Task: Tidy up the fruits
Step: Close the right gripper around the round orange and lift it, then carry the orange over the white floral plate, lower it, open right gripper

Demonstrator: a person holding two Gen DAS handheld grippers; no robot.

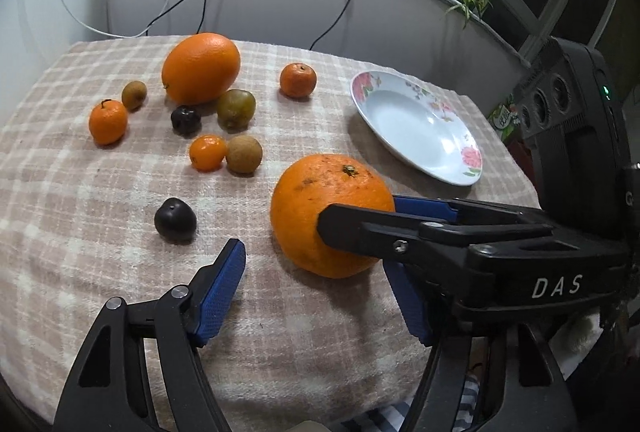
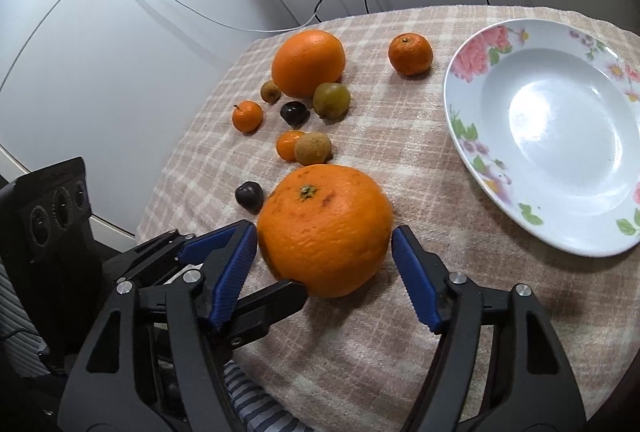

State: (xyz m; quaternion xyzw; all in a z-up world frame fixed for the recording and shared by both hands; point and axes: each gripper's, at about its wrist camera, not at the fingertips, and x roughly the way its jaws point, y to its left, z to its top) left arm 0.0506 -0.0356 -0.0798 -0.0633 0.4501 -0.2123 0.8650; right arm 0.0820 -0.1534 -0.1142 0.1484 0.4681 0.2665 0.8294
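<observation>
A big round orange with a green stem point(image 2: 325, 228) sits on the pink checked cloth point(image 2: 400, 344), near the white plate with pink flowers point(image 2: 472, 68). The right gripper point(image 2: 325, 260) has its blue pads on both sides of this orange, touching it. The left gripper point(image 1: 316, 292) is open; the orange sits just ahead of its blue pads. Small fruits lie farther back.

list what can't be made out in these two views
- Large orange, underside: hidden in both views by its own bulk and the tool fingers.
- Whether the right tool presses it: right wrist view, the orange's edge is blurred.
- Plate, right rim: right wrist view, cut off by the picture edge.
</observation>
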